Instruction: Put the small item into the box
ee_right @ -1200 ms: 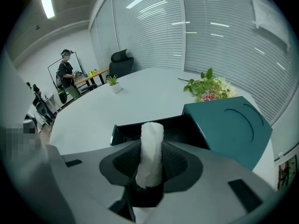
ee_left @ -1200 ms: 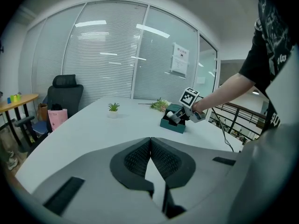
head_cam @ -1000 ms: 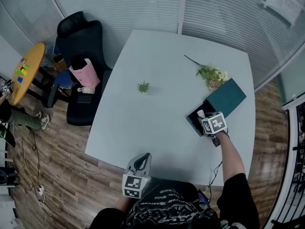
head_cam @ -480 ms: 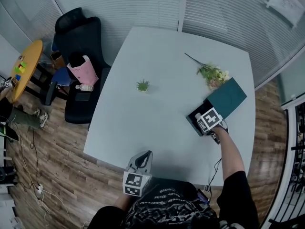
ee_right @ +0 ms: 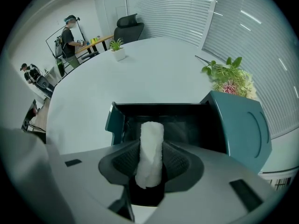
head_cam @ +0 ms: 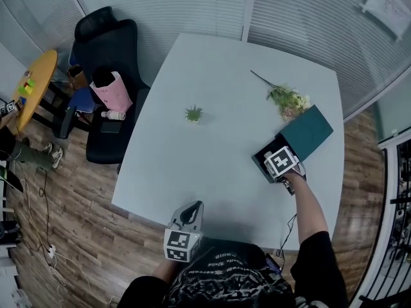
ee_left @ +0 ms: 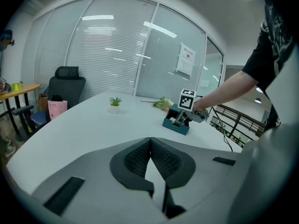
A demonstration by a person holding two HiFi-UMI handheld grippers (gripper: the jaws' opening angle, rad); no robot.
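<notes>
A dark teal box (head_cam: 262, 162) lies open near the table's right edge, its lid (head_cam: 307, 132) leaning back behind it. My right gripper (head_cam: 273, 158) hangs over the box's opening. Between its pads stands a small white roll (ee_right: 151, 149), whose upper end reaches over the box's black inside (ee_right: 187, 125). The jaws of the right gripper (ee_right: 150, 161) are opening, though both pads still touch the roll. My left gripper (head_cam: 187, 222) is held off the table's near edge, and its pads (ee_left: 150, 146) meet with nothing between them.
A small potted plant (head_cam: 193, 115) stands mid-table, and a flower sprig (head_cam: 286, 99) lies just behind the lid. Left of the table are a black chair (head_cam: 106, 50), a pink bag (head_cam: 113, 92) and a yellow round table (head_cam: 35, 82). People stand far off (ee_right: 70, 34).
The right gripper has edged left and further over the box's opening, so its marker cube now hides the white roll in the head view. The left gripper has stayed put.
</notes>
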